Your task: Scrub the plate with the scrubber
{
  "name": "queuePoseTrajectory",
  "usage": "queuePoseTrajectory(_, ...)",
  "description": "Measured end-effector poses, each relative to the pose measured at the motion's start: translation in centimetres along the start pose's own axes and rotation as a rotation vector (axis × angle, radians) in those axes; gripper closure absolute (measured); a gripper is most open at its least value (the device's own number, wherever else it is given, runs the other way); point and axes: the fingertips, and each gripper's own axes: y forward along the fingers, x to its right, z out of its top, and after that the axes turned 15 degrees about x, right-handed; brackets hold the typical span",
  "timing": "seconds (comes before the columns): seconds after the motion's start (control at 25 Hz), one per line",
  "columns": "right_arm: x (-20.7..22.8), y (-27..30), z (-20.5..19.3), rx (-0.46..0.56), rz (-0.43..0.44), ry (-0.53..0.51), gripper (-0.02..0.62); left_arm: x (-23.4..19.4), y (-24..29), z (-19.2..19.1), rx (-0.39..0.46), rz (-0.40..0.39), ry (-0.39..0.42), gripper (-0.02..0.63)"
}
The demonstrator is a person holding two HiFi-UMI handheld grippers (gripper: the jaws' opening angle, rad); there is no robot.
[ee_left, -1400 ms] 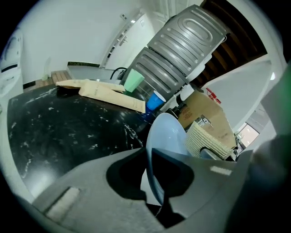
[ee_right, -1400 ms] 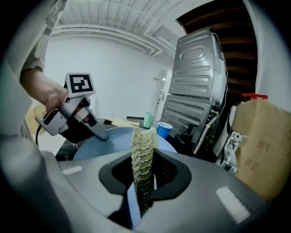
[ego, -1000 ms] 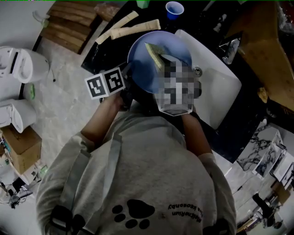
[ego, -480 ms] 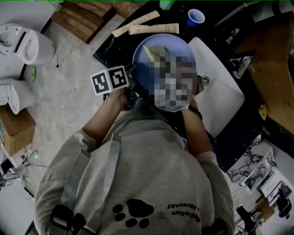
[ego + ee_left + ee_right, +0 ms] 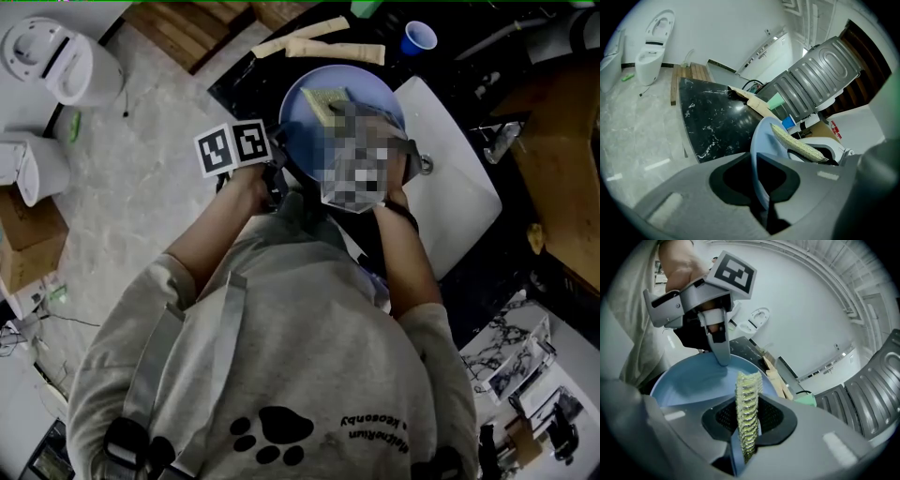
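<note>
In the head view a light blue plate is held tilted over the black counter beside the sink. My left gripper, with its marker cube, is shut on the plate's left rim. In the left gripper view the plate stands edge-on between the jaws of my left gripper. A yellow-green scrubber lies against the plate's face. My right gripper is shut on the scrubber, which stands upright over the plate. A mosaic patch hides the right gripper in the head view.
A white sink lies right of the plate. The black marble counter carries a blue cup and pale wooden sticks. White toilets, wooden boards and a cardboard box stand on the floor at left.
The head view has drifted, so everything sits further right and higher in it. The left gripper keeps the plate's rim; the scrubber stays on the plate's face, turned a little.
</note>
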Motion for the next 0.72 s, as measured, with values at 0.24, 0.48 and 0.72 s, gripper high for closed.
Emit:
queuePoseTrajectory(0.24,-0.1,2.1,-0.2,-0.076,0.03,-0.052,0.526,-0.7,0.2,-0.2,-0.043,-0.001,-0.035,0.575)
queuePoseTrajectory(0.48,-0.7,3.5,-1.0,-0.17,0.069,-0.082,0.526,-0.9,0.5,0.4,-0.065,-0.014,-0.047,0.575)
queuePoseTrajectory(0.72,-2.6,3.8,-1.0,-0.21,0.188,-0.064,0.526,-1.0,0.7,0.5,-0.083,-0.029,-0.042,0.575)
